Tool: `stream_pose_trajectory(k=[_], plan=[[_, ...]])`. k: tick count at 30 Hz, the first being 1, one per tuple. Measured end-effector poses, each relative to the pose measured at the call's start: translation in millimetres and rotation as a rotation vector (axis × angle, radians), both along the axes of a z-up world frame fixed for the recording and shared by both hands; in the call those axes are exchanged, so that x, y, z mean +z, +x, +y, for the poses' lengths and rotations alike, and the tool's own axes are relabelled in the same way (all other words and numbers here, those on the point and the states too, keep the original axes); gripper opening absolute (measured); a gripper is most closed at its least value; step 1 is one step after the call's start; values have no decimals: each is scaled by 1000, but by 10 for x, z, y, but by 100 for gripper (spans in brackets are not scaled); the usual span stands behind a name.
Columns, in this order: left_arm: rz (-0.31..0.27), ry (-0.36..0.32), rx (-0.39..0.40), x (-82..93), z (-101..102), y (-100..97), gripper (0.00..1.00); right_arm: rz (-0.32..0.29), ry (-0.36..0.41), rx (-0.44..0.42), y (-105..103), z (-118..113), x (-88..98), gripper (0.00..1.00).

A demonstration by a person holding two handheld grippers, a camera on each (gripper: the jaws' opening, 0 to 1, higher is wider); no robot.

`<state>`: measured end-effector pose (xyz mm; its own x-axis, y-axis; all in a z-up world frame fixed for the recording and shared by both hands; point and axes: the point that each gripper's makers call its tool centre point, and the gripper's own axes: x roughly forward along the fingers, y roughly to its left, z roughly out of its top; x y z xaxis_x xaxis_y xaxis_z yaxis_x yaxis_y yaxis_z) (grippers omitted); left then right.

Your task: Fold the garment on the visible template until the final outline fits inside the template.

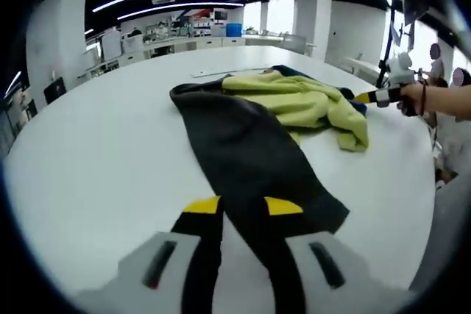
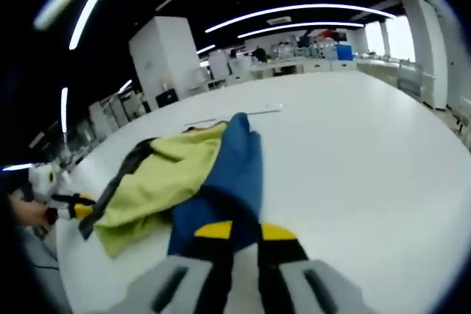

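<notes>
Left gripper view: the garment (image 1: 272, 137) is seen lying rumpled on the white table (image 1: 96, 174), its dark panel stretched toward the camera. The left gripper (image 1: 243, 207) is clamped on the dark hem, jaws together with cloth between them, presumably so that the edge can be lifted and carried over. In the right gripper view, the right gripper (image 2: 244, 232) is closed on the blue part of the garment (image 2: 221, 174); two held edges allow a straight fold. A pale strip (image 2: 254, 113), possibly the template's edge, is seen beyond the garment. No containers are seen.
</notes>
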<state>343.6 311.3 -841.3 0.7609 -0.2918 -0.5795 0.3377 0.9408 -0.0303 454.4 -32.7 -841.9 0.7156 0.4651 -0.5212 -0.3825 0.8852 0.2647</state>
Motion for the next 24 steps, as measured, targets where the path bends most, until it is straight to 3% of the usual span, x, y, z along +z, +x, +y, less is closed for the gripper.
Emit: stream_pose_trajectory(k=[6, 16, 21, 24], plan=[[-4, -22, 33, -36, 41, 67, 0, -12, 4, 1, -9, -10, 9, 0], [38, -49, 61, 4, 76, 75, 0, -16, 41, -4, -27, 4, 94, 0], [1, -60, 115, 204, 320, 107, 0, -50, 68, -9, 28, -16, 231, 0], [-9, -55, 142, 233, 500, 111, 0, -63, 67, -13, 57, -35, 320, 0]])
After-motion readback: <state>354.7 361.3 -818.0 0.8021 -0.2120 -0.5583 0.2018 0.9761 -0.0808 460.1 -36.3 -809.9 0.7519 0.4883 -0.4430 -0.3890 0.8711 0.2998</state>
